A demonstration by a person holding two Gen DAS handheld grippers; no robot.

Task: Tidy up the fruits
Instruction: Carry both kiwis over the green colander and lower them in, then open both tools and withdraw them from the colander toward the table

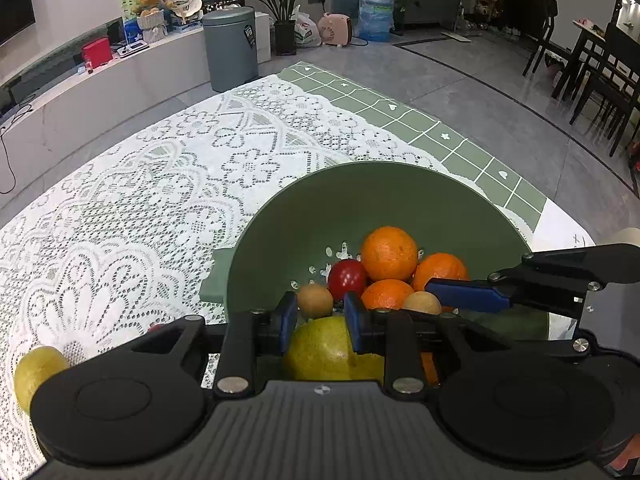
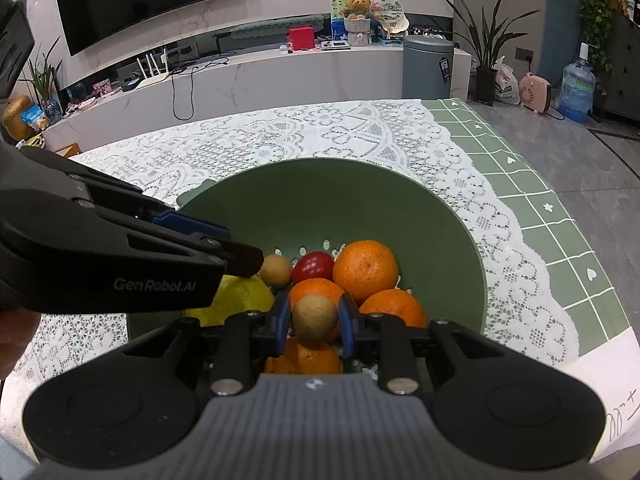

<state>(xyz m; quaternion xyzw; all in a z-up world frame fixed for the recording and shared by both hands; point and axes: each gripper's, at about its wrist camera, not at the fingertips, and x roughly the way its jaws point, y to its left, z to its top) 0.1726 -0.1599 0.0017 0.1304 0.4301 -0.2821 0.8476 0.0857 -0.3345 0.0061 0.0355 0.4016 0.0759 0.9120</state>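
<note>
A living room with a grey tiled floor and a long white TV bench; in front stands the table (image 2: 520,220), under white lace over a green checked cloth. On it sits a round, smooth green bowl (image 2: 440,216) with holes in its bottom and a small lug at the rim. Inside lie four dimpled oranges (image 2: 366,270), one glossy red fruit (image 2: 313,266), two small matte brown fruits (image 2: 276,270) and one big yellow-green fruit (image 1: 324,348). A second yellow-green fruit (image 1: 36,376) lies on the lace outside the bowl. The left hand-held gripper (image 1: 322,320), black with blue pads, is over the bowl's near edge, clenched nearly closed, with the big fruit just under its tips; whether it touches I cannot tell. The right hand-held gripper (image 2: 314,320) grasps one brown fruit (image 2: 315,317) above the oranges.
</note>
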